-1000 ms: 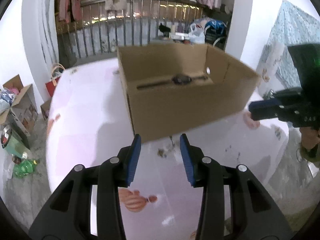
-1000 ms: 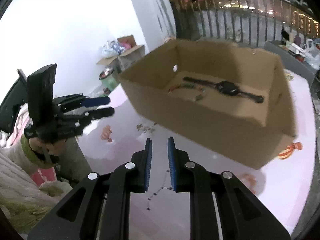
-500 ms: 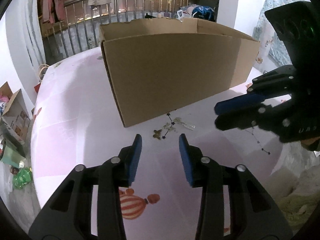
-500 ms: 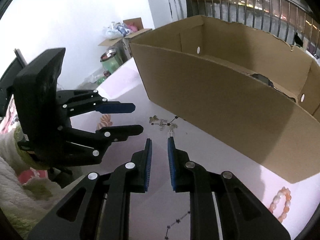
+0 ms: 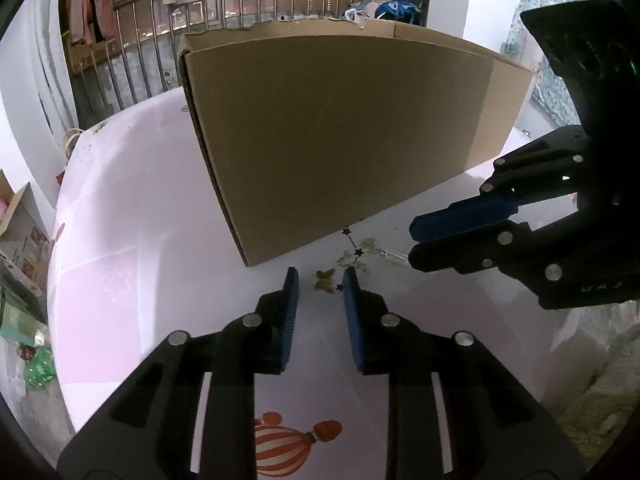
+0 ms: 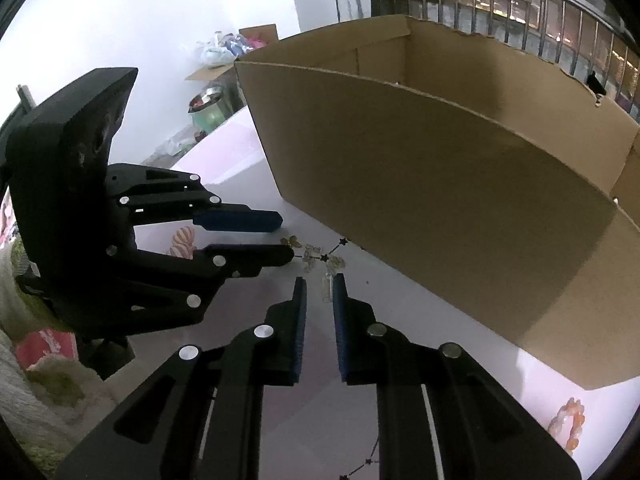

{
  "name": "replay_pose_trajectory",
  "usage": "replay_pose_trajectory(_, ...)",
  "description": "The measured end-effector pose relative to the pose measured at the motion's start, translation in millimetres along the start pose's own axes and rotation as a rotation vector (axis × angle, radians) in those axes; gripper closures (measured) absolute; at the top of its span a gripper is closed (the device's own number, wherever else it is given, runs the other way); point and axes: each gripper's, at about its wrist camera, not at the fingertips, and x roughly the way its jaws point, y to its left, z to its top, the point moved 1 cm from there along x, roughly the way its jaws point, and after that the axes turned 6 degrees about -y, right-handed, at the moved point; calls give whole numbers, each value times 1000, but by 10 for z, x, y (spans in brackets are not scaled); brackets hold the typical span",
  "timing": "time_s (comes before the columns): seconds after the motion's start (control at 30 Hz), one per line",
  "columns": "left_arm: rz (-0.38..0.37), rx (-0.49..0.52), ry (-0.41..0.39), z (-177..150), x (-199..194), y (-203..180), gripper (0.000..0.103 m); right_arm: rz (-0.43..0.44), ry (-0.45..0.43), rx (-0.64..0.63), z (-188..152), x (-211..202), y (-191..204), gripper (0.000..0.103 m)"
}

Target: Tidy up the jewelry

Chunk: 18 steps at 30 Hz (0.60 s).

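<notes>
A chain of gold butterfly charms and dark stars (image 5: 352,258) lies on the pink table right in front of the brown cardboard box (image 5: 340,132). My left gripper (image 5: 320,276) is open, low over the table, its fingertips either side of a gold butterfly (image 5: 325,279). My right gripper (image 6: 319,286) is open a little, its tips around the chain's small clear tag (image 6: 327,288); it also shows in the left wrist view (image 5: 412,246). The left gripper appears in the right wrist view (image 6: 282,236) just left of the chain (image 6: 320,258). The box's inside is hidden.
An orange bead bracelet (image 6: 566,428) lies on the table to the right, near the box's corner. A thin dark star chain (image 6: 366,462) lies under my right gripper. The table edge and a metal railing (image 5: 248,12) are beyond the box.
Both grippers have dropped from above the box to the table and closed in on the butterfly chain. The right gripper has opened slightly around the tag.
</notes>
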Motion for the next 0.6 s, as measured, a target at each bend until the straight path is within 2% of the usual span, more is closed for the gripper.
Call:
replay_pose_trajectory(0.17,-1,13,2,-15,-13,7,89,-11,5,-9,-10,33,18,91)
replay_pose_trajectory(0.6,-1,70,19,52,27,-100,89,-29,29,-23,-7,116,71,93)
